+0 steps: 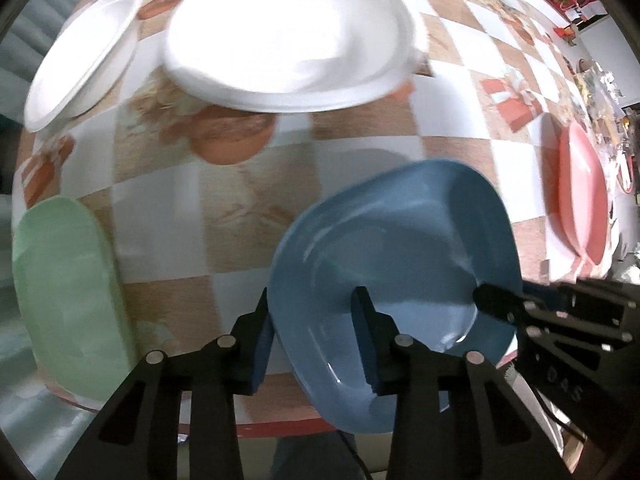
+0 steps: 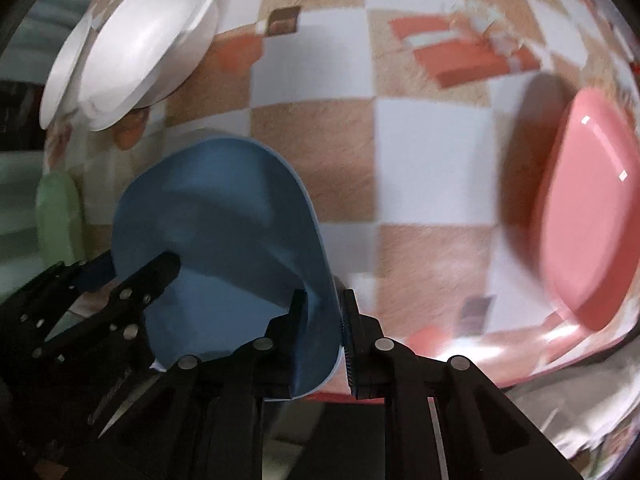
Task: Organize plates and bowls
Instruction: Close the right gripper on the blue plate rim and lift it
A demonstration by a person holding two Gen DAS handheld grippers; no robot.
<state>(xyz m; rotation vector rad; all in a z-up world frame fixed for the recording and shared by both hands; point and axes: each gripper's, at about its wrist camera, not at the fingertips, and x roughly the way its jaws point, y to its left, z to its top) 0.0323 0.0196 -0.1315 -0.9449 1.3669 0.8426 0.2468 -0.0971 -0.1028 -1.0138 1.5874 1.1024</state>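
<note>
Left wrist view: the left gripper (image 1: 316, 340) pinches the glossy blue plastic bowl (image 1: 400, 248) at its seven o'clock rim, while the right gripper (image 2: 324, 332) clamps the four o'clock rim. Held between both, the bowl hangs over the checkered desk (image 1: 224, 232); the white foam plates (image 1: 288, 40) lie at eleven o'clock.

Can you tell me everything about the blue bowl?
The blue bowl is a smooth, shiny dish that looks like plastic, rounded, with a thin rim and nothing inside. It is tilted near the front edge of the checkered tablecloth. Two tools grip its rim: the left hand-held gripper pinches one side and the right hand-held gripper pinches the opposite side, each with one finger inside the bowl and one outside.
</note>
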